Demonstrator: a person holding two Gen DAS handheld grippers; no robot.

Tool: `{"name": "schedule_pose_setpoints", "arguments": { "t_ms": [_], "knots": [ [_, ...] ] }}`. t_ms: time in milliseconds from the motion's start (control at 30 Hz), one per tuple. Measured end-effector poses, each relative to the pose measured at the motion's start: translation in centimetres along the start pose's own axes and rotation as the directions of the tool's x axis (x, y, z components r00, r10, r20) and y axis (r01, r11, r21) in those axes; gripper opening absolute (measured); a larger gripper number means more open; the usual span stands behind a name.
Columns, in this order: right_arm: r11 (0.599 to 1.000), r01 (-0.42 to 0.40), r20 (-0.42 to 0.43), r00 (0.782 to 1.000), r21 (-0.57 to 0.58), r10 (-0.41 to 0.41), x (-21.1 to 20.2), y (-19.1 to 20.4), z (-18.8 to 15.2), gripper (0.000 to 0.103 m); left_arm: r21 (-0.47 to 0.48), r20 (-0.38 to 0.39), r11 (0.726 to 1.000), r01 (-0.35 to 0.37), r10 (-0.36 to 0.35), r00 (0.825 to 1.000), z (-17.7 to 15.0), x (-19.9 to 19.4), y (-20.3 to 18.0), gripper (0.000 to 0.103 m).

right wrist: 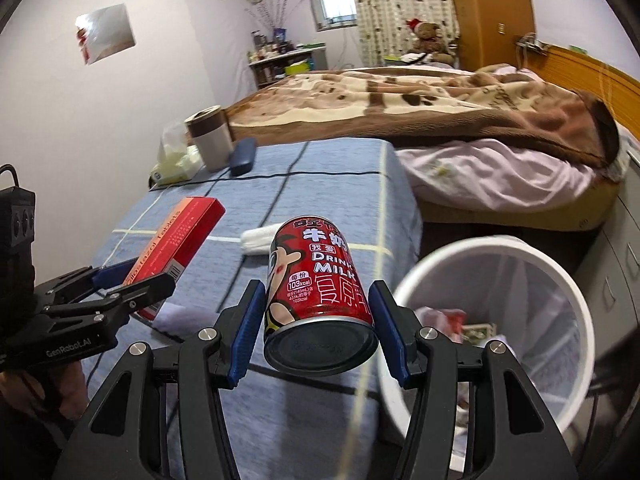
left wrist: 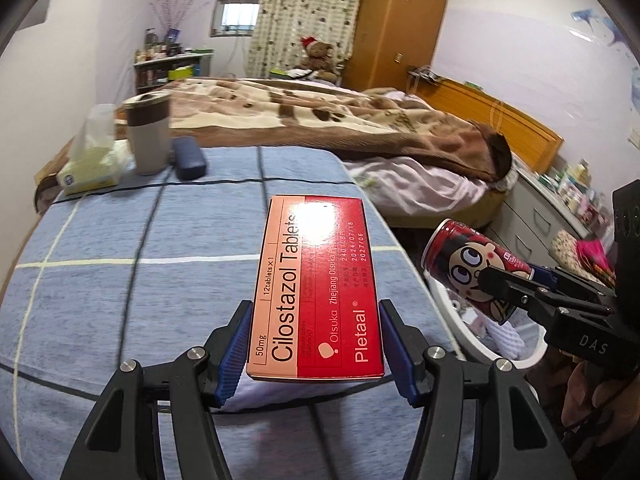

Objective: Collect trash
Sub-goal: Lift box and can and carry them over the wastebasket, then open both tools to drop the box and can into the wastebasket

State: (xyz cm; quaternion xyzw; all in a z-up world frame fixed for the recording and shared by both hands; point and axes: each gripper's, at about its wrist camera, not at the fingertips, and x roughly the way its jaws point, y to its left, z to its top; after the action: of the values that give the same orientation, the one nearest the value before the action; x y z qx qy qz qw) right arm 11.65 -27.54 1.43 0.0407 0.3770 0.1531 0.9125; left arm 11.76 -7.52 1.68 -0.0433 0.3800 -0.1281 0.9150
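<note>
My left gripper (left wrist: 316,344) is shut on a red and pink Cilostazol tablet box (left wrist: 316,288) and holds it above the blue checked tablecloth (left wrist: 120,280). The box also shows in the right wrist view (right wrist: 176,248), with the left gripper (right wrist: 132,284) around it. My right gripper (right wrist: 318,320) is shut on a red milk can (right wrist: 320,292) with a cartoon face, held above the table's right edge beside the white trash bin (right wrist: 496,248). The can (left wrist: 476,268) hangs over the bin (left wrist: 472,328) in the left wrist view. A white crumpled wad (right wrist: 260,240) lies on the table.
A tissue box (left wrist: 92,168), a tumbler (left wrist: 148,136) and a dark blue case (left wrist: 188,158) stand at the table's far end. A bed with a brown blanket (left wrist: 320,116) lies beyond. Grey drawers (left wrist: 532,232) stand right of the bin, which holds some trash.
</note>
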Motion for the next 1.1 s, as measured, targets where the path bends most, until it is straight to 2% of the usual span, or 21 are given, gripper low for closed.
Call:
{"name": "schedule_pose_setpoints", "arguments": {
  "t_ms": [333, 667, 1100],
  "knots": [
    [0.992, 0.076, 0.029, 0.996, 0.098, -0.080, -2.0, -4.6, -1.4, 0.055, 0.094, -0.040, 0.992, 0.086, -0.082, 0.996, 0.3, 2.4, -5.8, 0.061],
    [0.974, 0.141, 0.032, 0.988, 0.176, -0.149, -3.2, -8.0, -2.7, 0.055, 0.162, -0.091, 0.971, 0.174, -0.161, 0.983, 0.2, 4.9, -10.8, 0.061],
    [0.949, 0.191, 0.006, 0.980, 0.251, -0.199, -3.7, -11.4, -4.1, 0.055, 0.212, -0.154, 0.947, 0.242, -0.213, 0.965, 0.1, 8.0, -15.0, 0.061]
  ]
}}
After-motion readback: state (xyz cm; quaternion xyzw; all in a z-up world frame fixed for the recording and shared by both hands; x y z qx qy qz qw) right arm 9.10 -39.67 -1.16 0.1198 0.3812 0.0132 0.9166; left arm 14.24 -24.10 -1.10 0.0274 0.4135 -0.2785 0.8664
